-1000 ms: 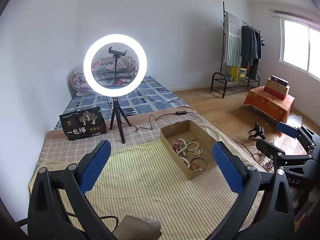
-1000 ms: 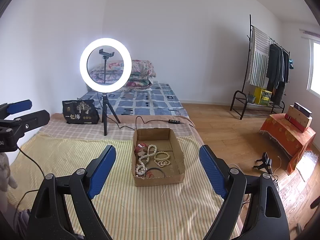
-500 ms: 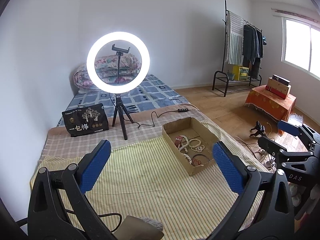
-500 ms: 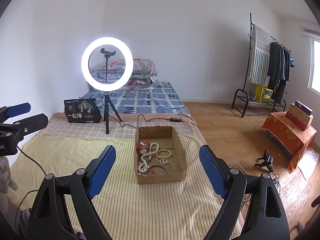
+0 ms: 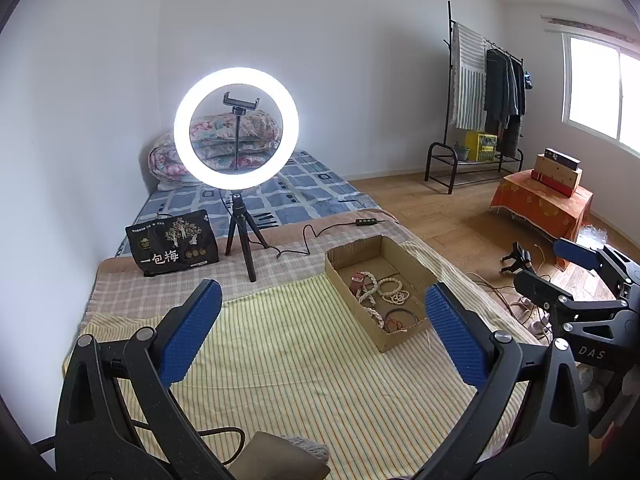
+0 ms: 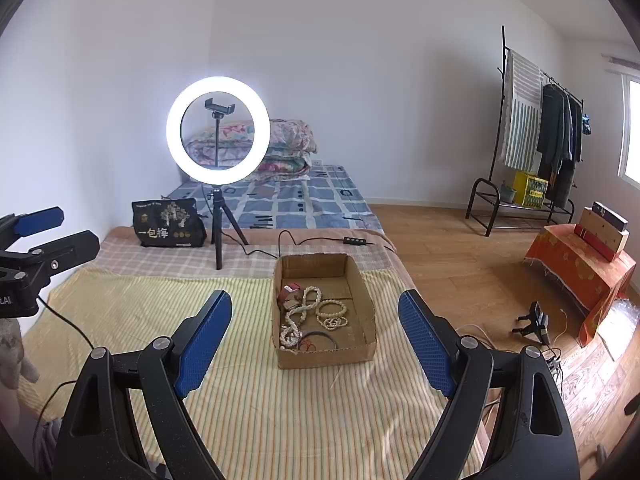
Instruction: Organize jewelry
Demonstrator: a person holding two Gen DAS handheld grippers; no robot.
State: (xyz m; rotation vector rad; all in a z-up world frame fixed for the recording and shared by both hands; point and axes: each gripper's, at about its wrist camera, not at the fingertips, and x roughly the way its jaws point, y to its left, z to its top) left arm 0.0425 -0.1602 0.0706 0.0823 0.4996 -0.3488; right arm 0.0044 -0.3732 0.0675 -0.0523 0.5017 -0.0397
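Observation:
A shallow cardboard box (image 6: 362,354) (image 5: 342,270) lies on the yellow striped cloth (image 6: 256,400) (image 5: 288,372). Inside it are pale bead necklaces (image 6: 304,306) (image 5: 370,290), bead bracelets (image 6: 332,314), a dark bangle (image 6: 320,338) and a small red item (image 6: 290,290). My right gripper (image 6: 316,338) hangs open above the cloth in front of the box, nothing between its blue pads. My left gripper (image 5: 322,328) is open too, left of the box, empty. Each gripper shows at the edge of the other's view.
A lit ring light (image 6: 218,130) on a tripod stands behind the cloth, its cable (image 6: 288,238) trailing toward the box. A black printed bag (image 6: 168,224) leans at the back left. Wooden floor, a clothes rack (image 6: 536,136) and an orange-covered stand (image 6: 580,272) lie to the right.
Both views have shifted slightly, so the box and ring light sit a little differently in frame. The jaws of both grippers stand as wide as before.

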